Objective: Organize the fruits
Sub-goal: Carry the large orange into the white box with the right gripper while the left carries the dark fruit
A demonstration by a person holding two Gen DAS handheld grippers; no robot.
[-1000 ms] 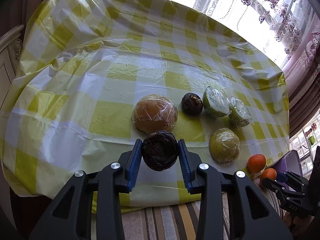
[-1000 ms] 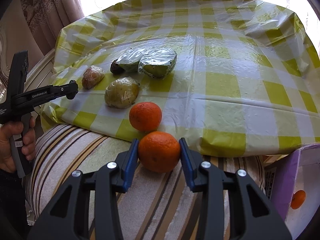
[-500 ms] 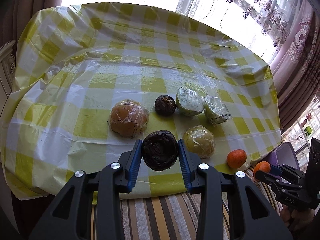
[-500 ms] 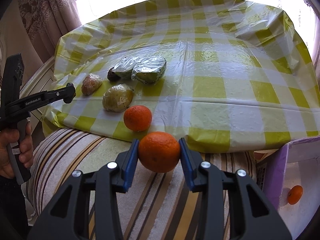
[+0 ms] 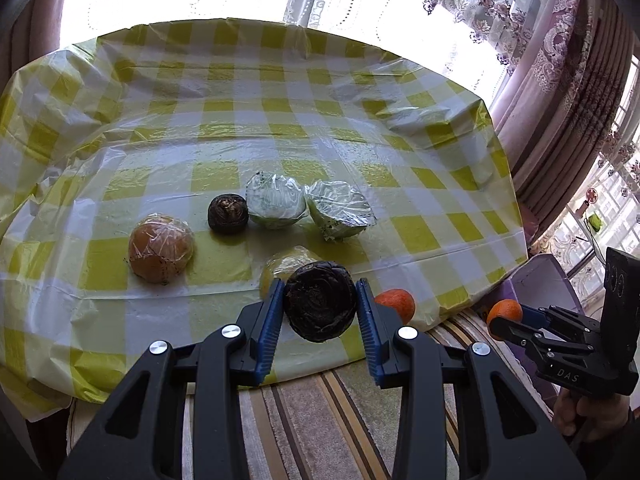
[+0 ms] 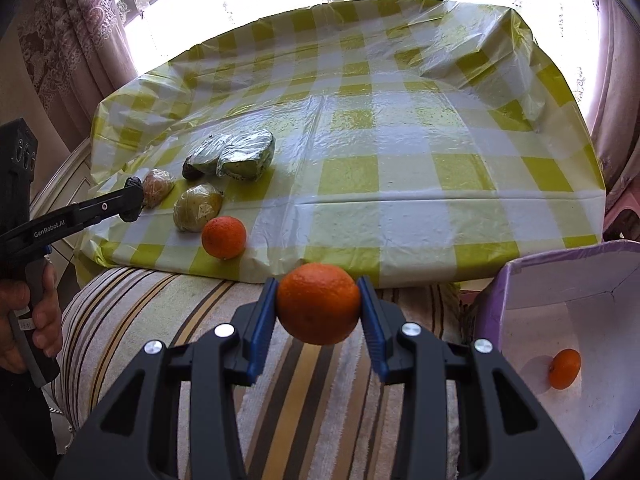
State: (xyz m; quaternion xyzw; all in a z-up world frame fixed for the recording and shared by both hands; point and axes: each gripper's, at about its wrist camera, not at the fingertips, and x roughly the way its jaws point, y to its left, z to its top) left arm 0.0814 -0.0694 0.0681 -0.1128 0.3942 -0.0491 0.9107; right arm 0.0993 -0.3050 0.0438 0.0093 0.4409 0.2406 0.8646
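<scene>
Shifted rightward along the tabletop [image 5: 400, 128] edge since a second ago. Left tool [image 5: 320, 312] pinching dark wrinkled fruit [image 5: 320, 306] above the edge; right tool [image 6: 319, 306] pinching orange [image 6: 319, 303] over striped cushion [image 6: 160, 312], beside purple box [image 6: 560, 276] holding another orange [image 6: 564, 368].

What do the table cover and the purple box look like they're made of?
Table cover: probably thin plastic sheet, glossy; it wrinkles, shows fold creases and throws glare. Purple box: looks like cardboard, matte white inside, with flat panels and folded corners; it can't be settled from here.
</scene>
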